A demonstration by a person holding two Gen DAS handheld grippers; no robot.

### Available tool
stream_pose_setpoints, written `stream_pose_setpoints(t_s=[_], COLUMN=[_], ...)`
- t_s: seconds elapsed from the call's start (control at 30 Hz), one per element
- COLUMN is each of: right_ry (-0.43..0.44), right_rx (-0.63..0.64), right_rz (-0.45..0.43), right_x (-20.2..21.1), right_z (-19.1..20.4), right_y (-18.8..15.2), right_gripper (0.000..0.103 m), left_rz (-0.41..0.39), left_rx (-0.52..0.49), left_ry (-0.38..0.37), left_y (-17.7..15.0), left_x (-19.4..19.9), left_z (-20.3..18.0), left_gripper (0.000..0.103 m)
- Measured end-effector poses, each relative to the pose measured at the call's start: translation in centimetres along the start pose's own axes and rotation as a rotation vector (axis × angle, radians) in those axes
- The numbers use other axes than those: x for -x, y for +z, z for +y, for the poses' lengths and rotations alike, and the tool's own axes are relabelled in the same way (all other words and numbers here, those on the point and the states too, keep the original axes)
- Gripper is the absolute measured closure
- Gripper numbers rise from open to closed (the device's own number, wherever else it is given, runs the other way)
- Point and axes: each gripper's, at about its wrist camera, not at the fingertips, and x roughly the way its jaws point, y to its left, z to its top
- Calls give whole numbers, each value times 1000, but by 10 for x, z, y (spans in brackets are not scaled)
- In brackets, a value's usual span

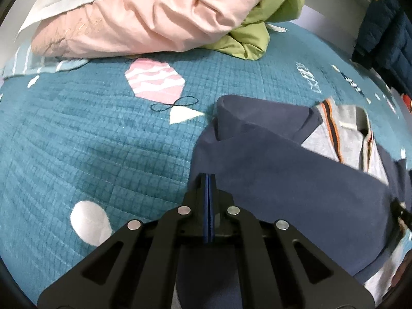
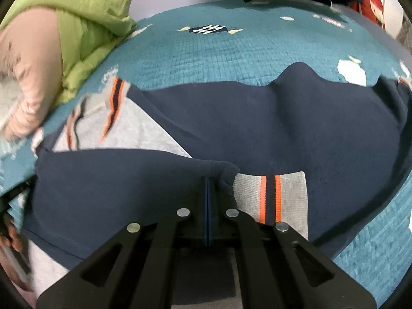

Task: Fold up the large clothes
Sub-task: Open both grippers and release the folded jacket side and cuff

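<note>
A navy and grey sweatshirt [image 1: 296,170] with orange stripes lies partly folded on a teal quilted bedspread [image 1: 90,134]. It also shows in the right wrist view [image 2: 257,118], with its grey striped collar [image 2: 103,108] at the left and a grey striped cuff [image 2: 273,198] near the front. My left gripper [image 1: 208,177] is shut on the navy fabric at the garment's left edge. My right gripper [image 2: 208,180] is shut on a folded navy layer beside the cuff.
A pink duvet [image 1: 144,15] and a green padded jacket [image 1: 260,25] are piled at the back of the bed. The jacket also shows in the right wrist view [image 2: 85,20]. A dark blue puffer jacket [image 1: 381,25] hangs at the right.
</note>
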Motion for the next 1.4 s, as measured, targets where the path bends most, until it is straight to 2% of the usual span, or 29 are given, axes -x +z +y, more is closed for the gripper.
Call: stream_pose_setpoints(t_s=[0.2,0.37,0.4,0.47,0.5,0.53,0.63,0.9,1.13,1.27,1.37,1.4], right_ry=[36,57,52,49,36,2,-8,-16,-63,-118,-139,-145], right_rx=[31,39,40,38,29,14,18,-55,-136,-184,-232,-247], right_rz=[-65,-104,-102,-103,-106,-122,-120,-59,-71,-86,-105,-108], right_x=[43,80,85,94,98,105,112,114,124,129,132,132], right_z=[2,-1,-2,-5,-7,-10,-18,-55,-113,-159,-196,-208], right_y=[15,17,15,11,8,3,-5,-24,-22,-16,-6,-2], right_gripper=[103,102,95,74,40,13,10,8,8,8,8,8], left_rz=[-6,-2,1,18,16,-3,-24,51,73,74,83,90], left_rx=[-53,-84,-85,-93,-86,-75,-90,-166,-213,-236,-245,-248], left_ry=[16,-19,-24,-15,-15,-23,-46,-90,-180,-235,-286,-301], left_y=[2,-6,-9,-16,-20,-24,-35,-63,-74,-72,-67,-66], left_x=[22,50,54,63,69,76,89,93,91,85,78,76], left_z=[-18,-44,-48,-62,-69,-73,-93,-159,-219,-257,-284,-290], left_gripper=[103,102,101,76,38,25,25,24,24,25,36,43])
